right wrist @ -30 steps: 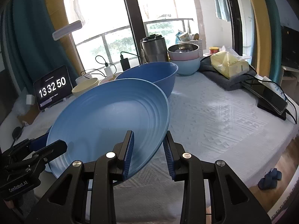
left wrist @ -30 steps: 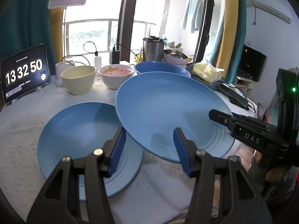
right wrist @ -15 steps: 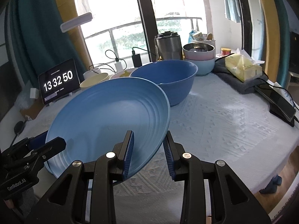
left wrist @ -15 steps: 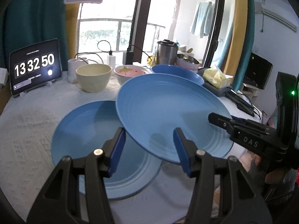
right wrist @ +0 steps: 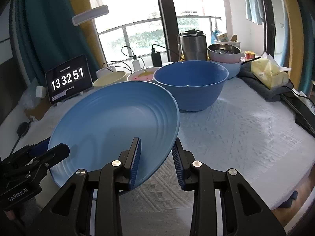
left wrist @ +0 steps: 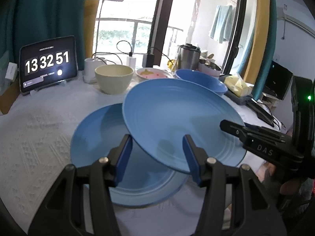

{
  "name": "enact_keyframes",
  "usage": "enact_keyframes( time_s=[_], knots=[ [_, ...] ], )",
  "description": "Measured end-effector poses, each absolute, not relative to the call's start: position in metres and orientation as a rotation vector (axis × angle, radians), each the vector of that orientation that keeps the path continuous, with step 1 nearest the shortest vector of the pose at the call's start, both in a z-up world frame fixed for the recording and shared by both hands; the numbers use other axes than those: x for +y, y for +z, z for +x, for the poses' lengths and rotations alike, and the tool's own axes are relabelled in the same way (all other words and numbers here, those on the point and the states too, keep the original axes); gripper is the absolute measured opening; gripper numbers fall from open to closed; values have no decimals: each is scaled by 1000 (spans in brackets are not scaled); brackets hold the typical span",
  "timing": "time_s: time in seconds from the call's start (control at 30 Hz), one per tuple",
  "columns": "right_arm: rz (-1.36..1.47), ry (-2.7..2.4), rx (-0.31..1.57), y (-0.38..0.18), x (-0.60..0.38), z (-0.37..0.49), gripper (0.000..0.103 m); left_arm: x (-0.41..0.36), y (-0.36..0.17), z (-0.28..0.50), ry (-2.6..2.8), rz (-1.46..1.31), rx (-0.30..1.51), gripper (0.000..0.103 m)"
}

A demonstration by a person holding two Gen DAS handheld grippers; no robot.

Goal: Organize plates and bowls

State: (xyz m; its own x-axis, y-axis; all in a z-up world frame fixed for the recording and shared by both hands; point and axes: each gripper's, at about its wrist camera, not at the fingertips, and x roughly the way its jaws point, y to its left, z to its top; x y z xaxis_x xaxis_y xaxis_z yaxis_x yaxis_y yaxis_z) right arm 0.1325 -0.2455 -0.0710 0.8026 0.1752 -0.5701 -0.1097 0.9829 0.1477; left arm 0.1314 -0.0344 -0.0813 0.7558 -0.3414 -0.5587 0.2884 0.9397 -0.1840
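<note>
A blue ridged plate (left wrist: 177, 118) hangs tilted in the air, gripped from two sides. My left gripper (left wrist: 157, 139) is shut on its near-left rim, one finger above and one below. My right gripper (right wrist: 157, 140) is shut on the opposite rim (right wrist: 173, 137). Each gripper also shows in the other's view: the right gripper (left wrist: 226, 124) at the plate's right edge, the left gripper (right wrist: 57, 150) at its left edge. A second blue plate (left wrist: 98, 137) lies flat on the white tablecloth, partly under the held one.
Behind the plates stand a cream bowl (left wrist: 114, 78), a pink bowl (left wrist: 153, 74) and a large blue bowl (right wrist: 189, 84). Further back are a tablet clock (left wrist: 47, 66), a steel tumbler (right wrist: 193, 45) and stacked bowls (right wrist: 224, 55). A tissue pack (right wrist: 269, 72) and phone (right wrist: 303, 108) lie near the right table edge.
Both grippers have carried the held plate sideways over the table, so it now overlaps more of the lying plate. The grips are unchanged. The clock has ticked to 13:32:51.
</note>
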Motion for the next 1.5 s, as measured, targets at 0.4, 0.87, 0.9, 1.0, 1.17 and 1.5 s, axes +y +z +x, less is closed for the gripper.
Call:
enact_keyframes(
  time_s=[0.4,0.87,0.9,1.0,1.17,1.5],
  knots=[
    [92,188,649,-78,-224,142,35,-14,-90,132,-306,-109,646,54],
    [77,223,688,-89,-204,151,35,4,-101,133,-256,-115,674,54],
    [76,227,691,-90,-202,151,35,6,-102,134,-248,-114,678,54],
    [74,247,699,-92,-197,152,35,11,-106,137,-225,-117,693,54],
    [67,262,710,-97,-188,154,35,16,-110,140,-207,-112,711,54],
    [62,274,712,-100,-184,155,35,24,-112,139,-180,-114,710,55]
  ],
)
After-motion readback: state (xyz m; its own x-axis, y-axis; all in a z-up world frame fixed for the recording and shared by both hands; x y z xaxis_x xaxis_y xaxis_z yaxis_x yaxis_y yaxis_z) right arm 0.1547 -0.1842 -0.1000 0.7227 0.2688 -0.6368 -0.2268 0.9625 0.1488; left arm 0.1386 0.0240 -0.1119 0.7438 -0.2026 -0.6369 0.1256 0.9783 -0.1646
